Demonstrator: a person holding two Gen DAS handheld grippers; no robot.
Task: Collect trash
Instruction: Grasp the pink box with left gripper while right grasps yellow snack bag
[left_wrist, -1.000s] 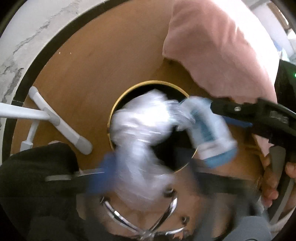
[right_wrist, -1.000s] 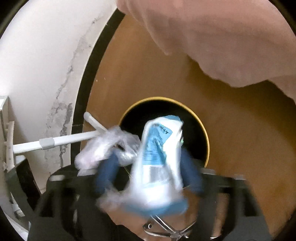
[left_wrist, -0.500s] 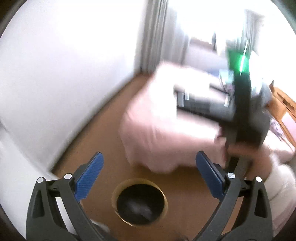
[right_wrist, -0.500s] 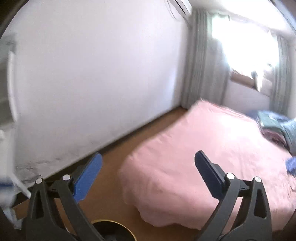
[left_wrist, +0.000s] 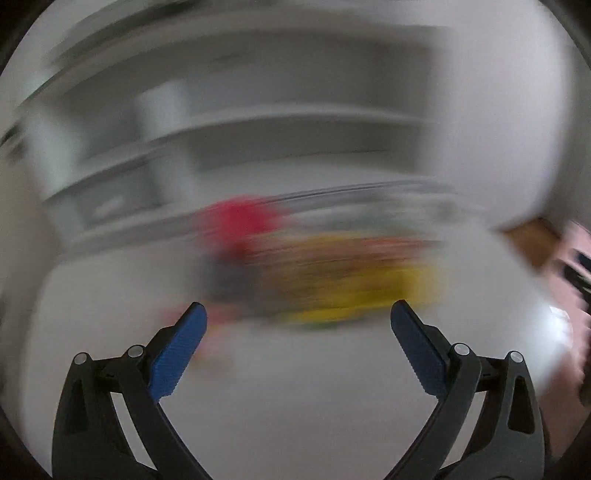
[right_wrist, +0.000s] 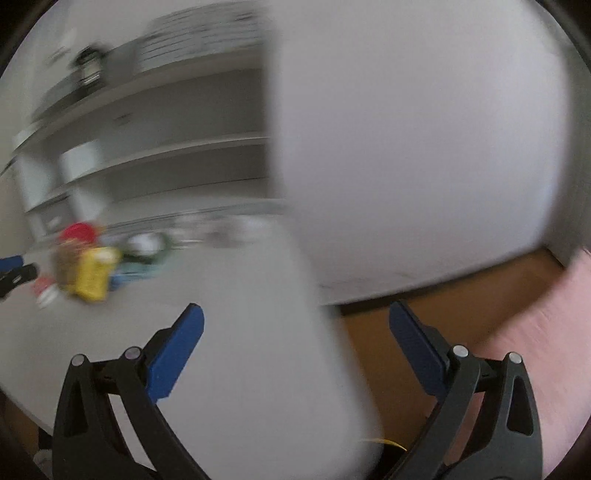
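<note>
Both views are smeared by motion. A pile of trash lies on the white table (left_wrist: 295, 387): a yellow packet (left_wrist: 369, 291) and something red (left_wrist: 240, 218) stand out. My left gripper (left_wrist: 297, 308) is open and empty, hanging above the table short of the pile. In the right wrist view the same yellow packet (right_wrist: 94, 277) and red thing (right_wrist: 75, 232) sit far left on the table (right_wrist: 240, 350). My right gripper (right_wrist: 295, 309) is open and empty over the table's right edge. The left gripper's tip (right_wrist: 14, 269) shows at the left border. A sliver of the bin's golden rim (right_wrist: 384, 441) peeks out below the table.
White shelves (right_wrist: 166, 147) stand behind the table, beside a white wall (right_wrist: 406, 147). Brown floor (right_wrist: 443, 302) and the pink bed (right_wrist: 546, 332) lie to the right. Floor (left_wrist: 528, 240) and a dark shape (left_wrist: 576, 273) show at the right edge of the left wrist view.
A second ago each gripper held trash over the bin: left a clear plastic wad, right a blue-white packet. Both jaws opened, came up empty and swung from the bin and bed to the table.
</note>
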